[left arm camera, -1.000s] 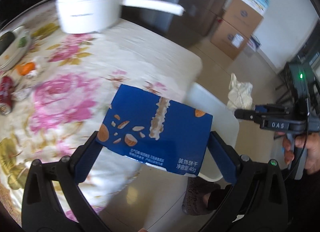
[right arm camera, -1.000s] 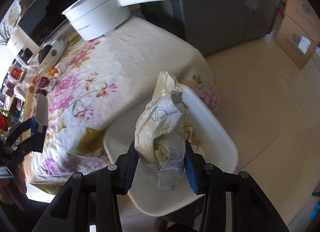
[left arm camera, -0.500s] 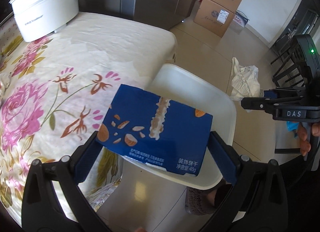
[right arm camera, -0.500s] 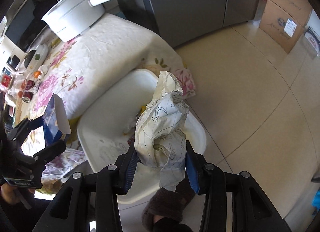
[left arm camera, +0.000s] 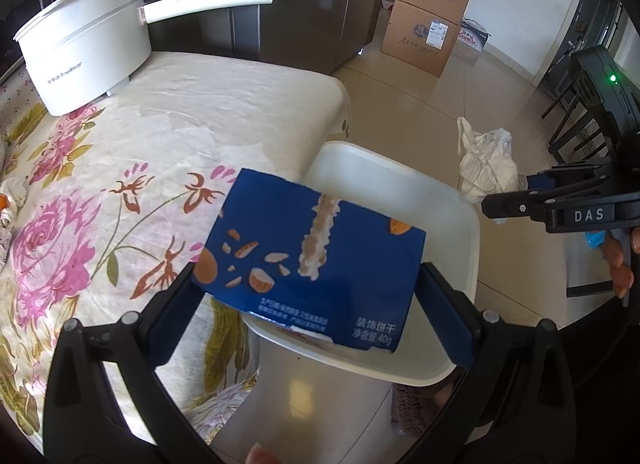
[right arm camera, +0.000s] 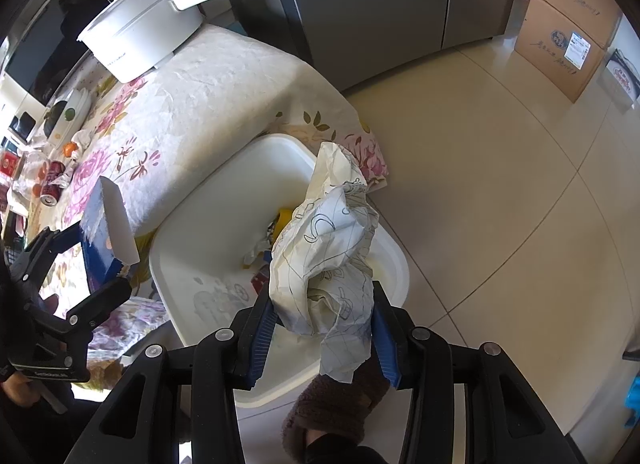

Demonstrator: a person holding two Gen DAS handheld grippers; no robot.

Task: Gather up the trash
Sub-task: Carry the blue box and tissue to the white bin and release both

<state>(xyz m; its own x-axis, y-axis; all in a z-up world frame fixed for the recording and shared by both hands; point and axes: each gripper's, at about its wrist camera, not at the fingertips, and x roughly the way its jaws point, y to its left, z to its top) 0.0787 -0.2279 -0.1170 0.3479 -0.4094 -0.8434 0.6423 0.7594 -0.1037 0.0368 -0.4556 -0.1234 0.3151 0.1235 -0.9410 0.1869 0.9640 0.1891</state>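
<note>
My left gripper (left arm camera: 308, 304) is shut on a blue biscuit box (left arm camera: 312, 260) and holds it above the near rim of a white plastic bin (left arm camera: 468, 240) beside the table. My right gripper (right arm camera: 322, 328) is shut on a crumpled printed paper wrapper (right arm camera: 332, 252) and holds it over the bin (right arm camera: 192, 248), which has some scraps inside. The right gripper with the wrapper (left arm camera: 486, 168) shows at the right of the left wrist view. The left gripper with the box (right arm camera: 106, 232) shows at the left of the right wrist view.
A flowered tablecloth (left arm camera: 120, 168) covers the table. On it stand a white pot with a long handle (left arm camera: 88, 56), a red can (right arm camera: 52, 184) and small litter. Cardboard boxes (left arm camera: 428, 20) stand on the tiled floor. A slippered foot (right arm camera: 336, 412) is below the bin.
Both grippers have moved from over the table toward the white bin, carrying the box and the wrapper. The bin now lies under both.
</note>
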